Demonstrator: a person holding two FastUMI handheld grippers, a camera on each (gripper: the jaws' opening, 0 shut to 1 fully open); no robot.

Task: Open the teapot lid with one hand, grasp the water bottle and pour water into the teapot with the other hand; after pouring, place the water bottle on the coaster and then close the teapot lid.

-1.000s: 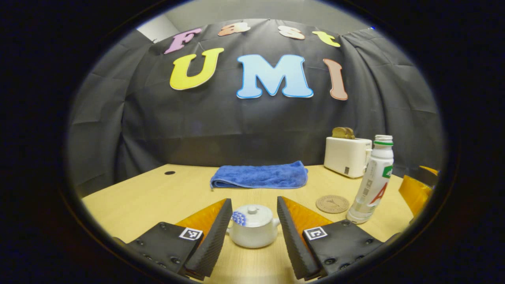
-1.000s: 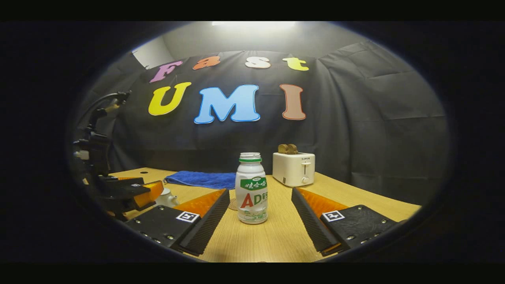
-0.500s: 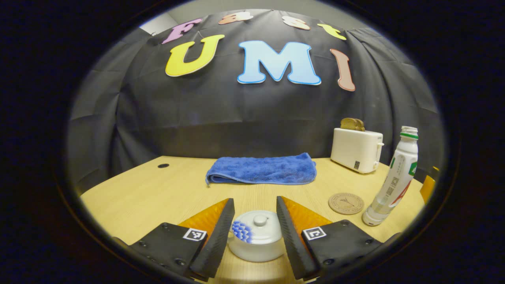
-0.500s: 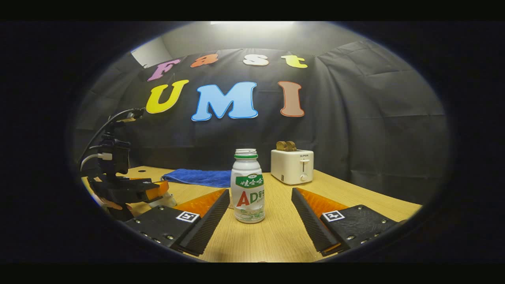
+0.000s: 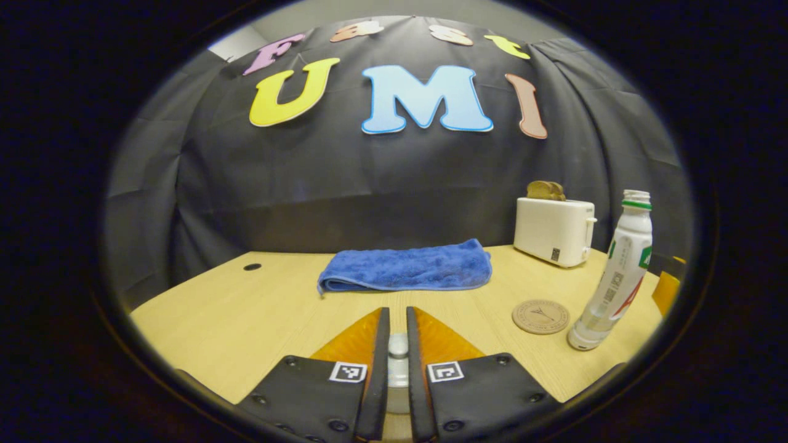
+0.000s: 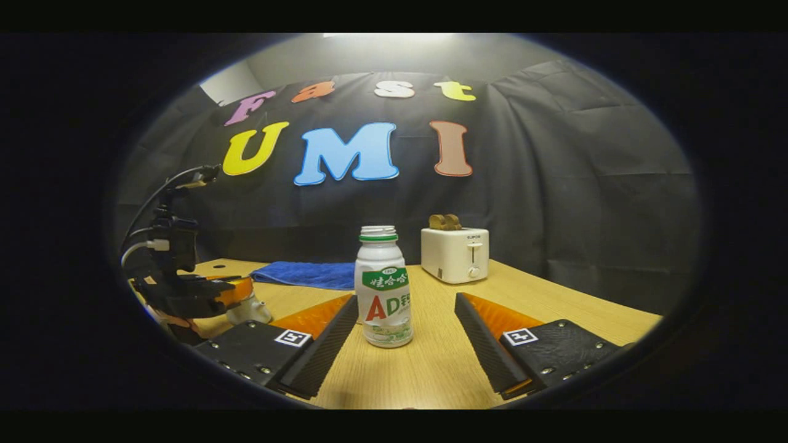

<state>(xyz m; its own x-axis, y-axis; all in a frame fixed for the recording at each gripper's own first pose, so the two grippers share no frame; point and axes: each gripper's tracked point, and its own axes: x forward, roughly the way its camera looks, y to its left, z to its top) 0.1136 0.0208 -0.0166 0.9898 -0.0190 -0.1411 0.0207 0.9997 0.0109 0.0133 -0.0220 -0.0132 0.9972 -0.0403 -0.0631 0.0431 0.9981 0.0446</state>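
While left claw (image 5: 397, 335) pinches lid knob (image 5: 398, 346), bottle (image 6: 383, 288) between right claw (image 6: 406, 320) fingers.

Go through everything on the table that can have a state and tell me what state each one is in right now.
Left gripper: shut on the teapot lid knob.
Teapot lid: on the pot, not lifted.
Right gripper: open, fingers either side of the water bottle.
Water bottle: upright, uncapped, on the table.
Coaster: bare.
Towel: folded flat.
Toaster: bread in its slots.
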